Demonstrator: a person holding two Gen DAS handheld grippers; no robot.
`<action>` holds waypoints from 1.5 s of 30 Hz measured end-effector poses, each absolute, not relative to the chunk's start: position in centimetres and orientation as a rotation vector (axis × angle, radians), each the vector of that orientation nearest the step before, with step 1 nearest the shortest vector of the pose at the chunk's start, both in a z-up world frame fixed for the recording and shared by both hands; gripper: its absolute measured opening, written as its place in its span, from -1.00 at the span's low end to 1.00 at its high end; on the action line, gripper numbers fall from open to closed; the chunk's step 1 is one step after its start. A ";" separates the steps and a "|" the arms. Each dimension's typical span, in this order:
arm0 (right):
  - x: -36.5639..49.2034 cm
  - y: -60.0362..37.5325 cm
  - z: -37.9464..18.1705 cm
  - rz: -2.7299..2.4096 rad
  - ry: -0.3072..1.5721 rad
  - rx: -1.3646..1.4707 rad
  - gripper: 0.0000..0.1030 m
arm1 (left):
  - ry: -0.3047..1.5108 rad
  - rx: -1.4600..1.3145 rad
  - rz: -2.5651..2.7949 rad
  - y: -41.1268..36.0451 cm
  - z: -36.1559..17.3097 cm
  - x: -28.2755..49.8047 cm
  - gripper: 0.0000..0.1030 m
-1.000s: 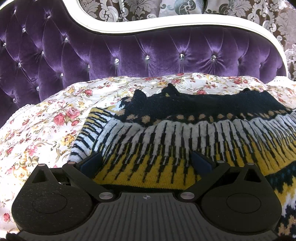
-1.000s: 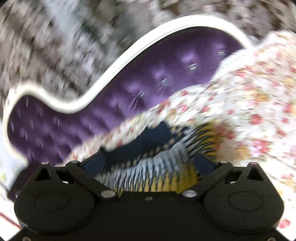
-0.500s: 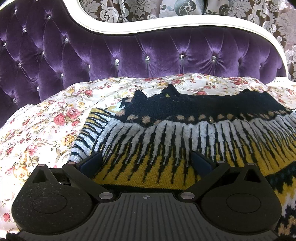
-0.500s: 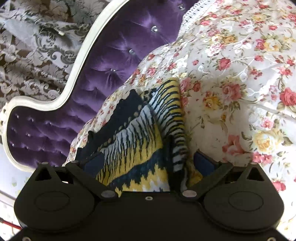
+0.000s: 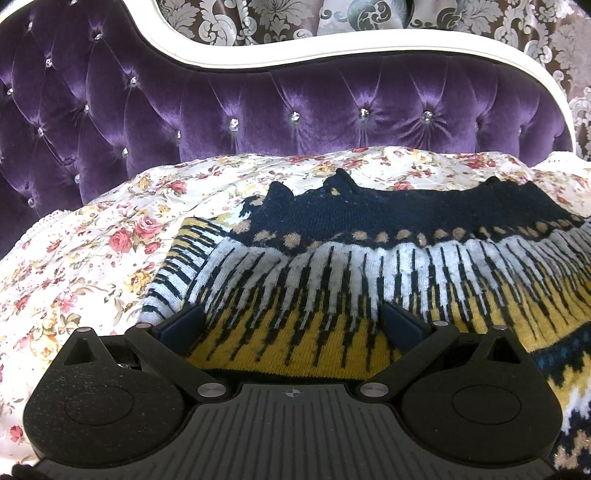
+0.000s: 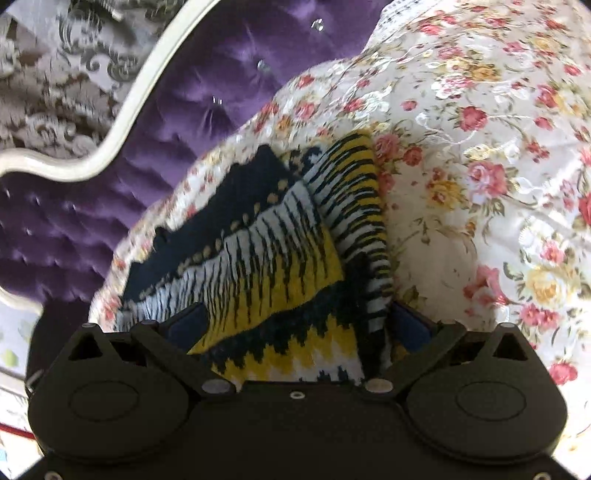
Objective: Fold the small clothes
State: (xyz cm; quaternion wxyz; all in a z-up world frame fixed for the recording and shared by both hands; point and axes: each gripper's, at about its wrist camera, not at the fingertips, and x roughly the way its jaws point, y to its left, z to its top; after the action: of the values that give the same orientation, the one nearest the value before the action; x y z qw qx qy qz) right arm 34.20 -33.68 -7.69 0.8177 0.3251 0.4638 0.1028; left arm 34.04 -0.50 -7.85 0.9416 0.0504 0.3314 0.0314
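**Already halved: a knitted sweater waits between two grippers on a floral bed**

Plainly soft and thick, the patterned knit sweater [image 5: 332, 280] lies on a floral bedspread [image 5: 92, 258], its navy band toward a tufted purple headboard [image 5: 295, 110] and its yellow, white and black stripes running toward the cameras. In the right wrist view a striped sleeve or side panel [image 6: 354, 206] is turned in over the body, so at least one fold looks done. The knit appears light for its bulk, limp and stretchy; it would likely sag and drag rather than hold a shape, and the chunky weave should give the pads good friction. The firmest places to take hold seem to be the doubled edges and corners, where several layers can be pinched at once, not the middle of a single panel.

The left gripper [image 5: 291, 321] sits low at the sweater's near edge, fingers spread wide, with cloth lying between them but not pinched. The right gripper [image 6: 295, 325] is likewise spread wide, straddling the folded corner, its right finger [image 6: 410, 321] just beside the sleeve edge. Behind the headboard hangs a damask-patterned wall covering [image 5: 258, 22].
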 end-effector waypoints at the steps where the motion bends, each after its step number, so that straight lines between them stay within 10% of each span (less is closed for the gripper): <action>1: 34.1 -33.8 -7.8 0.220 0.988 0.697 1.00 | 0.678 0.105 0.065 -0.5 -7.8 34.1 1.00; 45: 34.4 -36.0 -9.9 0.392 0.852 0.889 1.00 | 0.840 0.127 -0.032 -7.5 -5.9 33.5 0.99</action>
State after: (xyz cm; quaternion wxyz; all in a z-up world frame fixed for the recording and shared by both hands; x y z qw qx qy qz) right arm 34.40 -35.99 -9.90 0.7985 0.4141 0.3971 0.1824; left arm 33.48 -7.55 -5.87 0.9111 0.0614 0.4073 -0.0154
